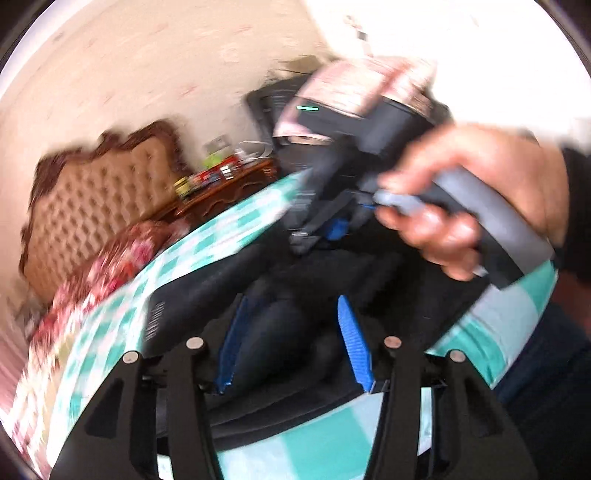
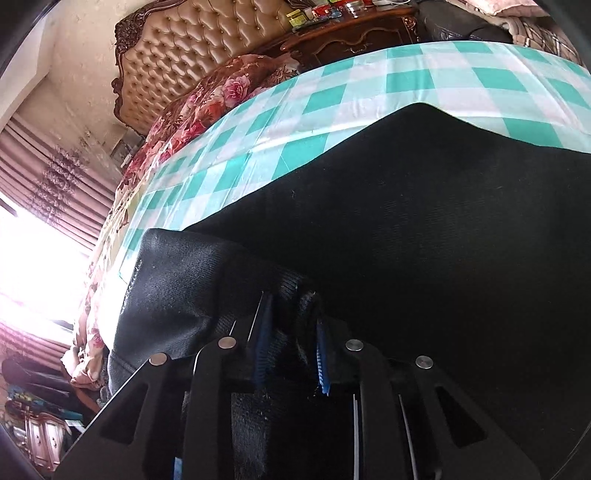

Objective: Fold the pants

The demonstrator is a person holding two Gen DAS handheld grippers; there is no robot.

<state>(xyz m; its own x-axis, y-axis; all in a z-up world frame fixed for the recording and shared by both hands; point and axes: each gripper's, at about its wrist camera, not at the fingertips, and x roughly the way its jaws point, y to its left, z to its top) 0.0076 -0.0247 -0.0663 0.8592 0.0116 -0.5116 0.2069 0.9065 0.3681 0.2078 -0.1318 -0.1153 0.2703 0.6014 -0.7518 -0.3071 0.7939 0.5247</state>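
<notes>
Black pants [image 2: 424, 221] lie on a teal-and-white checked cloth [image 2: 332, 99] over the bed. In the right wrist view my right gripper [image 2: 291, 325] is shut on a bunched fold of the pants [image 2: 177, 280], the blue pads [image 2: 323, 358] pressed into the fabric. In the blurred left wrist view my left gripper [image 1: 291, 325] has its blue pads [image 1: 352, 339] apart, with dark pants fabric [image 1: 280, 332] between them. The right gripper [image 1: 317, 236], held by a hand, shows above it, low over the pants.
A tufted tan headboard [image 2: 192, 48] and a floral quilt [image 2: 207, 96] are at the bed's far end. A dark wooden nightstand [image 2: 354, 29] with small items stands beyond. Curtains and a bright window [image 2: 40, 251] are on the left.
</notes>
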